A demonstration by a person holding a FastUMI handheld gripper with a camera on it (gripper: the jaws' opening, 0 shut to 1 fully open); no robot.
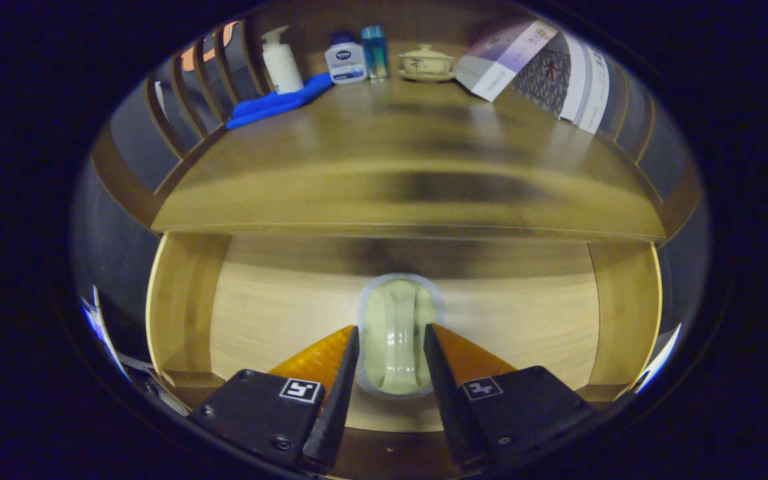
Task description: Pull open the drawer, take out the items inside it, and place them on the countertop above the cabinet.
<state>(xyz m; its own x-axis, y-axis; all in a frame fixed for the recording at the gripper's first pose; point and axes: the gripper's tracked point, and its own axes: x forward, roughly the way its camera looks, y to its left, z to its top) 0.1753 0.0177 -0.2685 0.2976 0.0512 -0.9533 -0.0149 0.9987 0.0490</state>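
Between my gripper's [392, 347] two fingers lay a pale green, oblong glazed dish with a grey rim [397, 333], resting on the light wooden floor of the pulled-open drawer [271, 313]. Both fingers [344, 373] flanked the dish closely at a narrow spread, but I could not tell whether they pressed on it. Pale plywood walls [181, 300] closed the drawer in on both sides.

Above the drawer ran the brown, smooth wooden countertop [411, 173], its grain blurred and faintly glossy. Slatted wooden rails [184, 100] fenced the countertop at the sides, with dark booth wall behind them.

Along the back of the countertop stood a white pump bottle [281, 60], and a folded blue cloth [277, 103] lay touching its base. Just beside these stood a squat white bottle with a dark blue cap [345, 60] reading "NIVEA", then a slim clear blue bottle [375, 50], then a cream ceramic lidded cup on a saucer [427, 63] bearing a dark character. Beyond the cup leaned a white and purple carton [501, 57] and a patterned grey and white box [574, 77]; their print was too small to read.
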